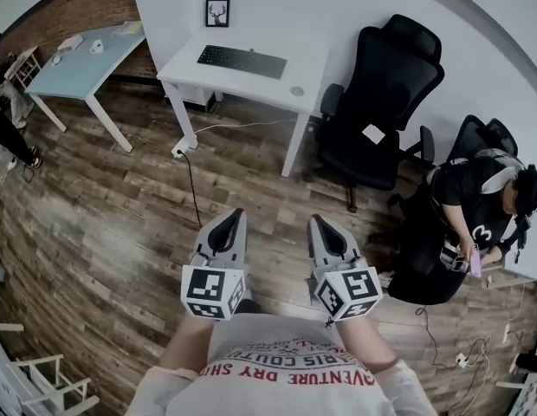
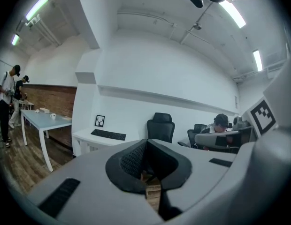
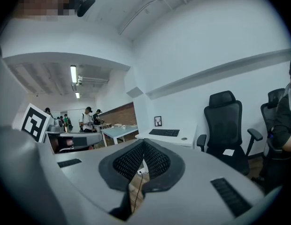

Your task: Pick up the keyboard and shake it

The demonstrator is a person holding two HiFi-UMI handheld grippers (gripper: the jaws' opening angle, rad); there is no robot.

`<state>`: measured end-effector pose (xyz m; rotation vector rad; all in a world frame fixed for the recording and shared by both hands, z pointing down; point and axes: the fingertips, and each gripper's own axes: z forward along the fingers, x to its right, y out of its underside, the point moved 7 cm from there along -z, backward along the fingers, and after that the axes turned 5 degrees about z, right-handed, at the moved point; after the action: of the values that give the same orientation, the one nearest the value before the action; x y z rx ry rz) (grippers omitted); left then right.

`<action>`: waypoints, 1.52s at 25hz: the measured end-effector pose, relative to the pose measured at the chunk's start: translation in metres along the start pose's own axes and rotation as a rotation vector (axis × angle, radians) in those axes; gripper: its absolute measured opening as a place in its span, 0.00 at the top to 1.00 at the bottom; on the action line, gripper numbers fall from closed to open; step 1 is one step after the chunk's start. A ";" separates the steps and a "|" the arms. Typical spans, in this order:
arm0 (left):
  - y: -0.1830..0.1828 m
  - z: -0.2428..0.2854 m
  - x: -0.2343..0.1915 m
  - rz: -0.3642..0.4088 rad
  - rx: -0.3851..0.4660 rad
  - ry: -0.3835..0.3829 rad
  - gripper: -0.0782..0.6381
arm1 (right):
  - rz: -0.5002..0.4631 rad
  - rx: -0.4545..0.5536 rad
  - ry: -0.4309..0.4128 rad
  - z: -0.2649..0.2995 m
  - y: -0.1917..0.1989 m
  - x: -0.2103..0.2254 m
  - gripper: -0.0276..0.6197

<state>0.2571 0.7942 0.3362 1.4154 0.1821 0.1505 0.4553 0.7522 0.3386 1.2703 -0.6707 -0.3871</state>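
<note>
A black keyboard (image 1: 242, 60) lies on a white desk (image 1: 296, 74) against the far wall, a few steps ahead of me; it also shows small in the left gripper view as the keyboard (image 2: 108, 134) and in the right gripper view as the keyboard (image 3: 164, 132). My left gripper (image 1: 237, 215) and right gripper (image 1: 315, 221) are held side by side over the wooden floor, far short of the desk. Both point roughly level toward it. Each has its jaws shut with nothing between them.
A black office chair (image 1: 378, 102) stands right of the desk. A small framed picture (image 1: 217, 12) leans at the desk's back. A light blue table (image 1: 82, 57) stands at left. A seated person (image 1: 485, 206) is at right. A cable and power strip (image 1: 181, 148) lie on the floor.
</note>
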 end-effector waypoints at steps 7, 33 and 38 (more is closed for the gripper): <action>0.005 0.011 -0.106 -0.047 -0.033 -0.035 0.85 | 0.042 -0.026 0.021 0.083 0.004 -0.025 0.92; -0.037 0.298 -0.244 -0.026 -0.060 -0.184 0.85 | 0.098 -0.129 -0.100 0.405 -0.056 0.143 0.92; -0.039 0.346 -0.261 -0.049 -0.086 -0.184 0.85 | 0.127 -0.146 -0.072 0.441 -0.060 0.176 0.92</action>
<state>0.0765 0.3989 0.3578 1.3298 0.0577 -0.0122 0.3053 0.3010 0.3886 1.0736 -0.7661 -0.3721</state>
